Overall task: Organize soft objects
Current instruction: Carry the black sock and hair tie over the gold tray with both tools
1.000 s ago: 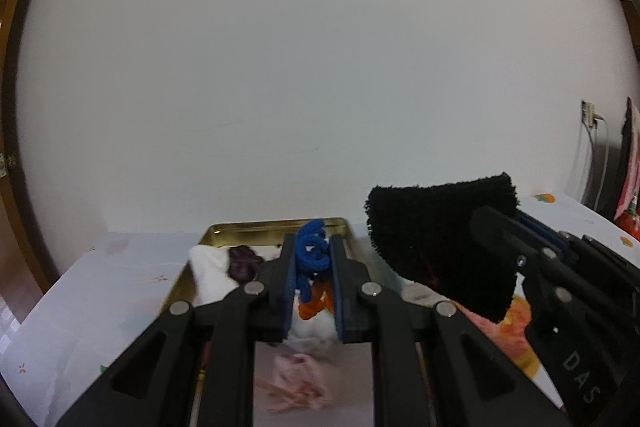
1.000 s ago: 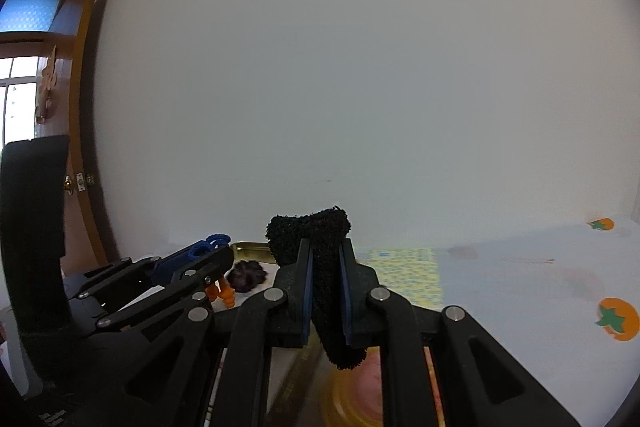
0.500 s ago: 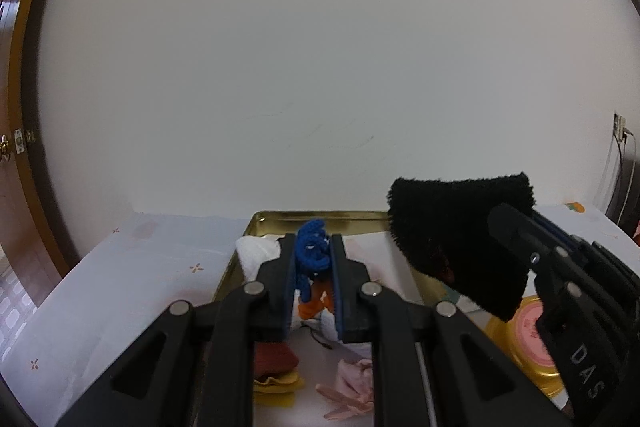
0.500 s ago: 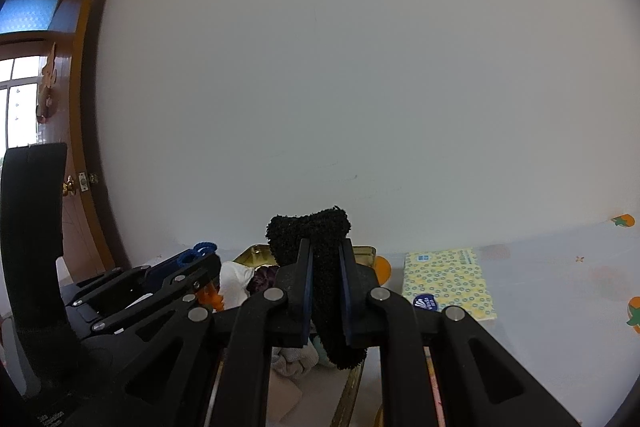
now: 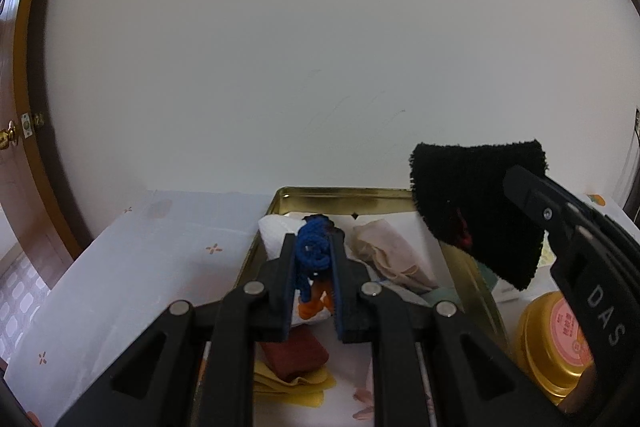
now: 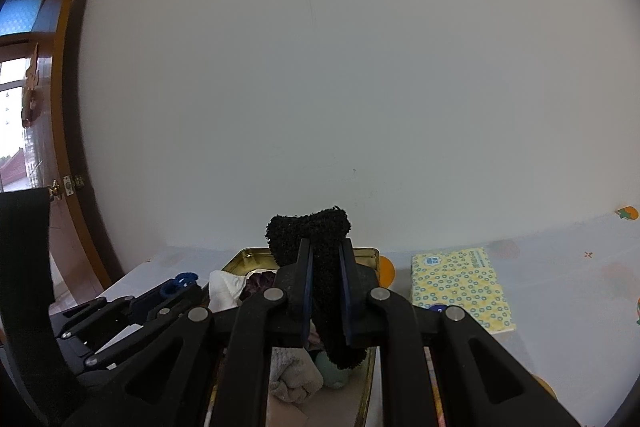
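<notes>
My left gripper is shut on a blue cord with an orange part and holds it over a gold tin tray. The tray holds several soft things: a white cloth, a beige cloth, a dark red piece and yellow sheets. My right gripper is shut on a black fuzzy sock that hangs over the tray's right side; the sock also shows in the left wrist view.
A round gold tin with a pink label stands right of the tray. A yellow patterned tissue pack lies on the white tablecloth. A white wall is close behind. A wooden door frame is at the left.
Both grippers have shifted left and forward over the tray with their loads still held. More of the tray's contents shows now, and the tissue pack has come into the right view.
</notes>
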{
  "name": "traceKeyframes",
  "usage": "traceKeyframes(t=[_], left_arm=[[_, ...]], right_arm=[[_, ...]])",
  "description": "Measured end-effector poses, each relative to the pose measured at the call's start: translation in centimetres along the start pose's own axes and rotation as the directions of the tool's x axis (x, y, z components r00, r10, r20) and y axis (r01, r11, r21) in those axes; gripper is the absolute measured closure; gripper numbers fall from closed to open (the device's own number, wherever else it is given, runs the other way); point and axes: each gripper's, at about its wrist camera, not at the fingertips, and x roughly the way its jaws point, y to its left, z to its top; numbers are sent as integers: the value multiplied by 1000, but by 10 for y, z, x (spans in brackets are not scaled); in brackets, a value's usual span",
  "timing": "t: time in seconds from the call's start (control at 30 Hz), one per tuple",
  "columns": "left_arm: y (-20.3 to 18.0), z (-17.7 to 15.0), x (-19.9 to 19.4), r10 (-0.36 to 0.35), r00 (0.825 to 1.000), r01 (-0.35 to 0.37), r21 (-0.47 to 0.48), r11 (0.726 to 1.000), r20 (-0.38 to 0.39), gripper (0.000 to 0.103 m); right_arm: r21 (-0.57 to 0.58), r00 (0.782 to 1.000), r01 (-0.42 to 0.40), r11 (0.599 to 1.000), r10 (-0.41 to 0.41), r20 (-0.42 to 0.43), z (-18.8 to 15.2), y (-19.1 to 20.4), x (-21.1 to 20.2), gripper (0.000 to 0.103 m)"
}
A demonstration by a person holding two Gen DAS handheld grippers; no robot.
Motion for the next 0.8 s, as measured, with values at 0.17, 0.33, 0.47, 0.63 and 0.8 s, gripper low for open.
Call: traceKeyframes(t=[0.17,0.33,0.47,0.63,0.8], left_arm=[[1,1,-1,7,1000,-7,-6,1000,-9,90],[2,4,-1,3,1000,-3,-17,1000,-11,90],[8,13,5,-6,1000,5,-31,1000,-21,90],[9,32,17,21,998,-22,-7,1000,-62,90],[7,50,35,45,993,-43,19,999,-108,90]], right_arm=[[0,1000,3,1000,-3,-18,5,3,8,90],[33,1000,7,999,-6,-26,6,0,14,90],[51,999,-3,999,6,-45,10,0,20,90],[43,998,3,999,0,-67,25,-3,29,90],[39,992,20,999,-15,-124,40,-8,51,90]])
